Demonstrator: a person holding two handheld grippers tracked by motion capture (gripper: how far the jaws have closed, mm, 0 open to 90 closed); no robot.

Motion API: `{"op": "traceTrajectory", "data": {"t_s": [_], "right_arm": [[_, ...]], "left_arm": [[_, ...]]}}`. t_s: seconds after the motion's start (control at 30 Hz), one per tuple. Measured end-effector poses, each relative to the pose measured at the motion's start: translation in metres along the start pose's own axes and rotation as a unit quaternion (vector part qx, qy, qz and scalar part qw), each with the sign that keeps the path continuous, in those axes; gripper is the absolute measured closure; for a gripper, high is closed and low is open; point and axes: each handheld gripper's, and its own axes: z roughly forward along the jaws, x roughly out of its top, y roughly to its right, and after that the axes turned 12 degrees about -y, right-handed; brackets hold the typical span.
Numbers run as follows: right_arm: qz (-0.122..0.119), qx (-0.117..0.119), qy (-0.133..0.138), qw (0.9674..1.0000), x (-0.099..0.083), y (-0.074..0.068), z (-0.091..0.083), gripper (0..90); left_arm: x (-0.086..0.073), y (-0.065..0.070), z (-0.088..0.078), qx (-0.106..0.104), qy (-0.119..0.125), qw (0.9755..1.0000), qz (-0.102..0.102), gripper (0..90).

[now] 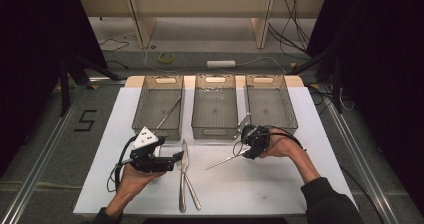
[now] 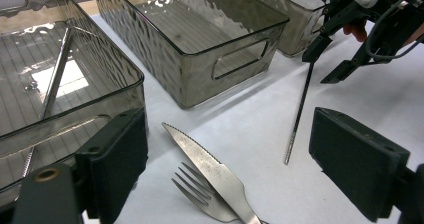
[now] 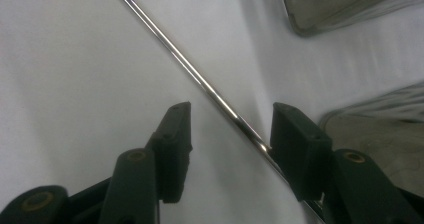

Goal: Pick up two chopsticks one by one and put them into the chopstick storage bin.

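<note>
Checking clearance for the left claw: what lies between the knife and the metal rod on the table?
Nothing: in the left gripper view, bare white table separates the knife from the rod. The high view agrees.

The thin, straight metal rod (image 1: 223,160) lies on the flat white table sheet (image 1: 280,184), passing between the right gripper (image 1: 248,151)'s jaws. Behind that gripper stand three smoky transparent plastic bins (image 1: 215,111) in a row; the leftmost holds another thin rod (image 1: 169,111). Left of the gripper lie a steel serrated knife (image 1: 184,169) and steel fork (image 1: 192,194), crossed. Further left sits the left gripper (image 1: 172,159).
</note>
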Motion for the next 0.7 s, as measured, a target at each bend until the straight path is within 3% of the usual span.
{"op": "traceTrajectory", "data": {"t_s": [0.47,0.7], "right_arm": [[0.006,0.013,-0.019,0.9997,0.0039,0.0067,0.0063,59.7],[-0.005,0.012,-0.032,0.9994,0.0078,0.0065,0.0091,63.9]], "left_arm": [[0.0005,0.0014,0.0013,-0.001,-0.002,1.0,0.006,15.3],[0.0006,0.0024,0.0016,-0.001,-0.004,1.0,0.007,15.3]]}}
